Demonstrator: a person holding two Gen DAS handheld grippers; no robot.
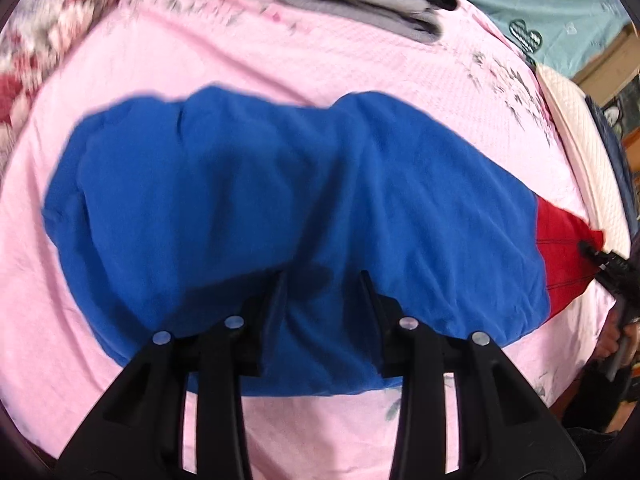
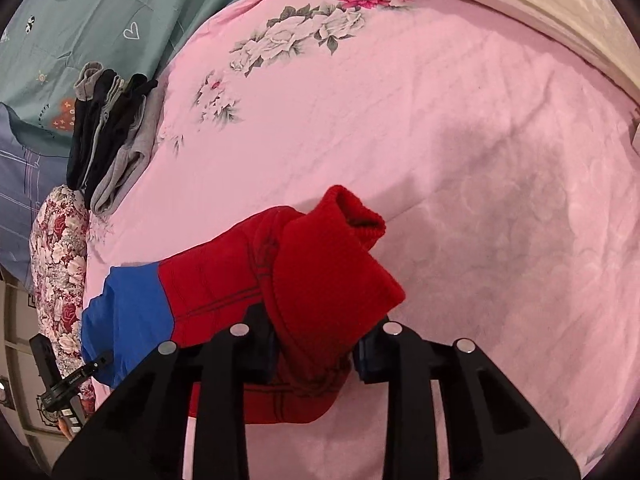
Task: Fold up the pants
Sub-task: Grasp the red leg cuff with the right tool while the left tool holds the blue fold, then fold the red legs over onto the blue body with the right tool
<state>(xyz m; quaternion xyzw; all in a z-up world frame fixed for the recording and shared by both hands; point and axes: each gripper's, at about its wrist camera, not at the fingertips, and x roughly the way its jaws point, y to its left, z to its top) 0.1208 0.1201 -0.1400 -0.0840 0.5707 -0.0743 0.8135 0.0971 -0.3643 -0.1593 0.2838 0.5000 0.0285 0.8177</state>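
While the blue and red pants [image 1: 280, 200] lie across the pink bedsheet [image 2: 440, 140], the left gripper [image 1: 324, 280] pinches a bunched fold of the blue part and the right gripper [image 2: 314, 344] grips the red cuff end [image 2: 332, 272]. A teal cover [image 2: 120, 12] carries small writing too distorted to read. Folded grey and black clothes [image 2: 108, 136] sit well apart.
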